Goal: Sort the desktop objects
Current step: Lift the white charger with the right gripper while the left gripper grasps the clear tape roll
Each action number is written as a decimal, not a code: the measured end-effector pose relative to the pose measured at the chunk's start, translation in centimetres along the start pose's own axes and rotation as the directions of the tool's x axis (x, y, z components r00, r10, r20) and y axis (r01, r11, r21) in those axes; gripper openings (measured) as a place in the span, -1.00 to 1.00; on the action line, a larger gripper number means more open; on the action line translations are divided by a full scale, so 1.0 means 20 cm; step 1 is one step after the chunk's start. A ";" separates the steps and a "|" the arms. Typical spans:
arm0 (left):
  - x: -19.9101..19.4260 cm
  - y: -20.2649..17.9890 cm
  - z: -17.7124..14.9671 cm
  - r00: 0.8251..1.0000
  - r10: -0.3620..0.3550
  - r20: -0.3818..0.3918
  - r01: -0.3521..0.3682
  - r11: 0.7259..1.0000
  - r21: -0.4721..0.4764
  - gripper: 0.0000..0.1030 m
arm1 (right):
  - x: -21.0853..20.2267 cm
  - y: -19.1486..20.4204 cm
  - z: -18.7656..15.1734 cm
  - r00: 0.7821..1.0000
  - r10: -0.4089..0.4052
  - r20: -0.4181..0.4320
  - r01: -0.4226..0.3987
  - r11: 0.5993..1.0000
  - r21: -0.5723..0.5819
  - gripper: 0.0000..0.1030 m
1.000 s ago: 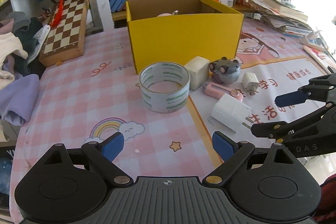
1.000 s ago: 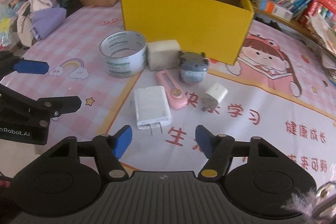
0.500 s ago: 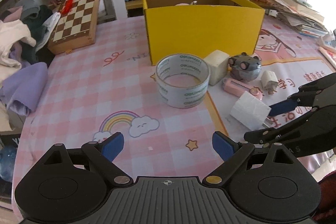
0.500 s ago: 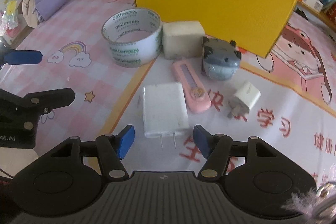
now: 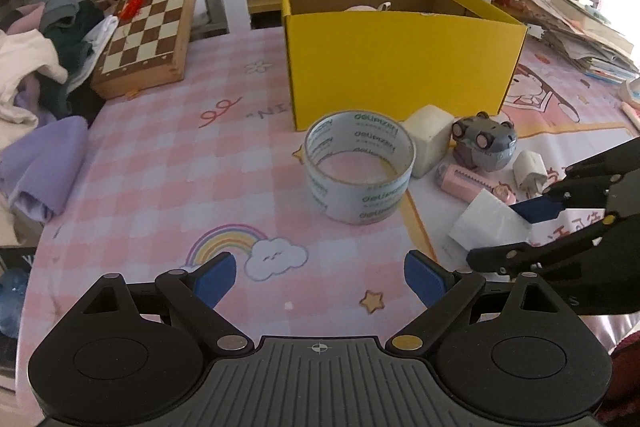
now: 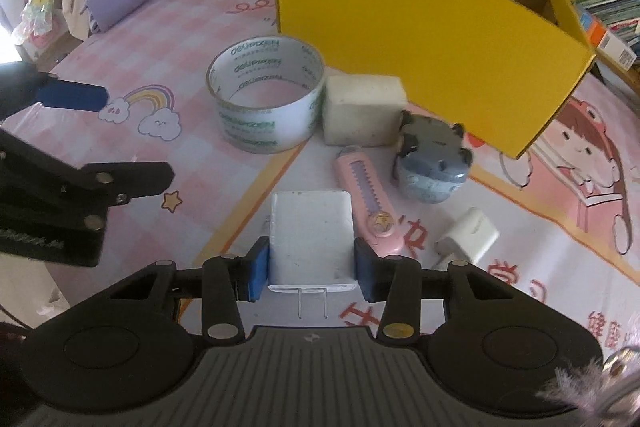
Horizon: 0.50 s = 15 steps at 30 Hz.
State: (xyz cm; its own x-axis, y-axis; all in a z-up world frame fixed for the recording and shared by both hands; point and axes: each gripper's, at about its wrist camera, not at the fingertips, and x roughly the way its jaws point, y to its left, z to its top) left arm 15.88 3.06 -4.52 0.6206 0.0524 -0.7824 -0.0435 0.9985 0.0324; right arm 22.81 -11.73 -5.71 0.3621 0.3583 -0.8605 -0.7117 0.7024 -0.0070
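Bright daylight, upper-right window glare, soft shadows, fisheye-bent edges, dark corners.

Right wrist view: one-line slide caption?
Right gripper closing on the white charger, beside the tape roll and yellow box.

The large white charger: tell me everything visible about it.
The flat, white, rounded-corner plastic wall charger lies on the printed table mat, its face slightly scuffed. Two metal prongs point toward the right-wrist camera. The right tool is closing, its blue pads on the charger's two sides near the prong end. The pink comb-shaped case lies close beside it.
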 end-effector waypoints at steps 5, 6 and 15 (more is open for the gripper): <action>0.05 -0.05 0.05 1.000 -0.016 0.011 0.016 1.000 0.018 0.81 | -0.05 -0.05 -0.02 1.000 -0.014 0.004 0.014 1.000 0.000 -0.20; 0.05 -0.06 0.06 1.000 -0.018 0.016 0.018 1.000 0.025 0.81 | -0.05 -0.06 -0.03 1.000 -0.017 0.002 0.017 1.000 0.001 -0.20; 0.11 -0.17 0.14 0.994 -0.007 0.105 -0.008 0.990 0.142 0.78 | -0.10 -0.19 -0.10 0.999 -0.039 -0.001 0.039 0.998 0.053 -0.20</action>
State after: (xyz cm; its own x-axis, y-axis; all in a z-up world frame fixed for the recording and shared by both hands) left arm 19.67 -0.26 -4.62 0.6995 0.0462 -0.7131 0.0636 0.9899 0.1266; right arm 23.54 -16.35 -5.00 0.3891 0.3303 -0.8599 -0.6644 0.7472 -0.0136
